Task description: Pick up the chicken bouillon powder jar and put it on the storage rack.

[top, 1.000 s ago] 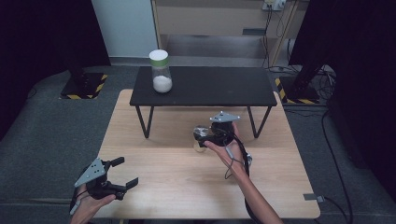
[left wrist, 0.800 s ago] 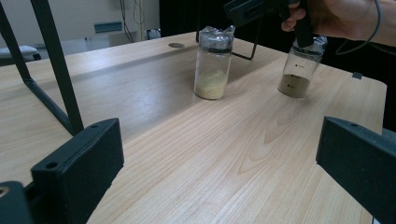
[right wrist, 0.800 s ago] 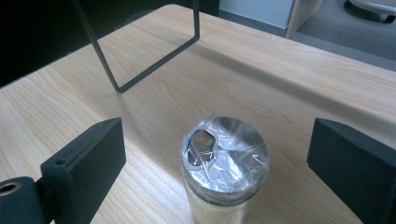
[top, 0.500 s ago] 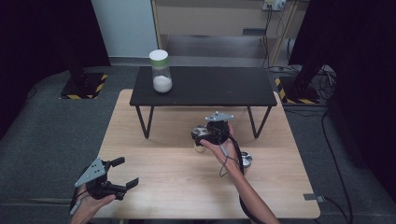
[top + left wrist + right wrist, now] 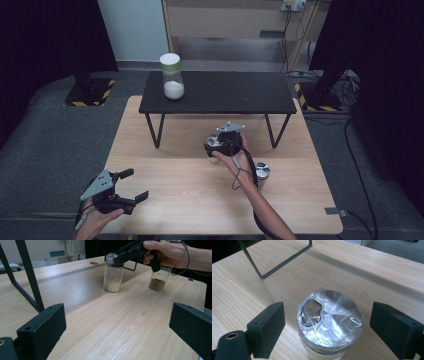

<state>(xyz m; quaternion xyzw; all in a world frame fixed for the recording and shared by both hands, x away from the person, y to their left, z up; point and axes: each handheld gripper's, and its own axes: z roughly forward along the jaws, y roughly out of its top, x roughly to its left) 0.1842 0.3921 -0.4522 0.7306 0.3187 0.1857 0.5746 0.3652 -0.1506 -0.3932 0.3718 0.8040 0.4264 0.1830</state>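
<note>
right gripper (image 5: 216, 146): over the film-wrapped jar (image 5: 329, 322); jaws straddle its lid, gaps on both sides, not touching; jaws have just been closing, jar between them, not gripped
film-wrapped jar: stands upright on the worktop (image 5: 175, 190), long axis vertical, lid up, in front of the black stand (image 5: 220, 92); yellowish powder in the bottom, seen in left gripper view (image 5: 113, 277)
hidden: in high view the right gripper and right hand (image 5: 232, 155) cover the jar; in right gripper view its body is cut off at the bottom edge
lid detail: crinkled film glare, dark notch at the left edge hard to read
second jar (image 5: 262, 170): just beside the right forearm, upright, brown powder; its top is behind the hand in left gripper view
left gripper (image 5: 135, 185): low at the worktop's near-left, jaws released, nothing between them
white-lid jar (image 5: 172, 76): on the black stand, well apart
</note>
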